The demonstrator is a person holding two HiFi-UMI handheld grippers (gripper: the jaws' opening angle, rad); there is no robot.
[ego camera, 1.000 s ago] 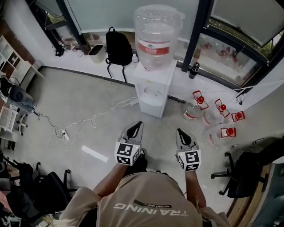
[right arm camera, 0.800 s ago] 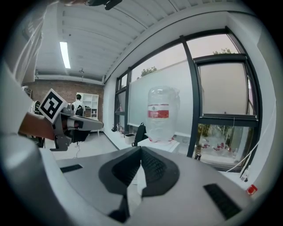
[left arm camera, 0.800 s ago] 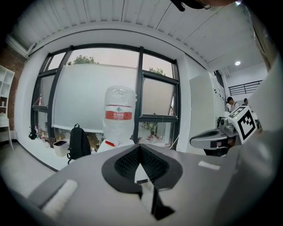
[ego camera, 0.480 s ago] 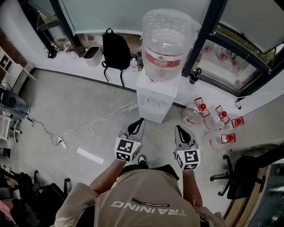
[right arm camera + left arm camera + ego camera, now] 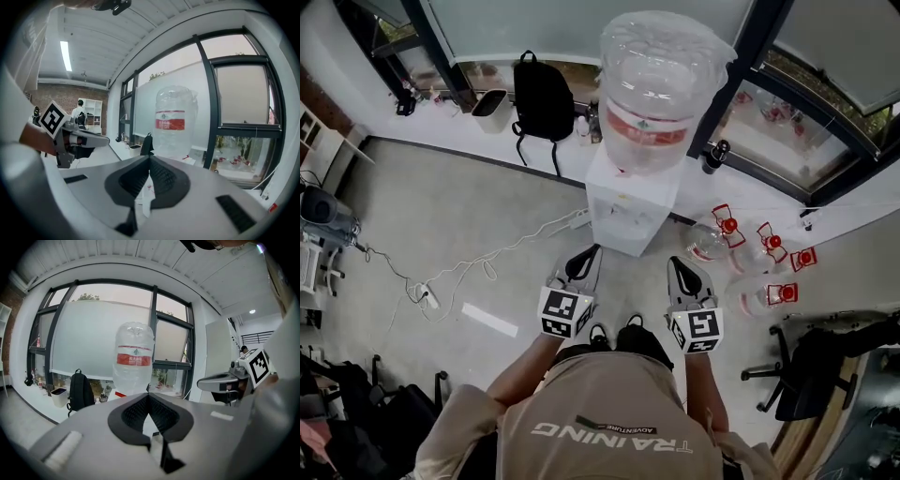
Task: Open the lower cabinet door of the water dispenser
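The white water dispenser [image 5: 623, 211] stands straight ahead against the window ledge, with a large clear bottle [image 5: 656, 89] with a red label on top. Its front face slopes away below me, and I cannot make out the lower cabinet door. My left gripper [image 5: 592, 251] and right gripper [image 5: 676, 263] hang side by side just short of the dispenser's front, touching nothing. Both are shut and empty. In the left gripper view the jaws [image 5: 148, 395] meet under the bottle [image 5: 134, 357]. In the right gripper view the right gripper [image 5: 150, 157] hides most of the dispenser's body.
A black backpack [image 5: 542, 98] and a white bin [image 5: 490, 103] sit on the ledge to the left. Several empty red-capped bottles [image 5: 750, 248] lie on the floor at the right. A white cable and power strip [image 5: 431, 292] trail left, and a black office chair [image 5: 806, 366] stands at the right.
The person has stepped toward the dispenser, which now looms closer. Both grippers moved forward with it, still shut. Both shoes now show side by side below the grippers.
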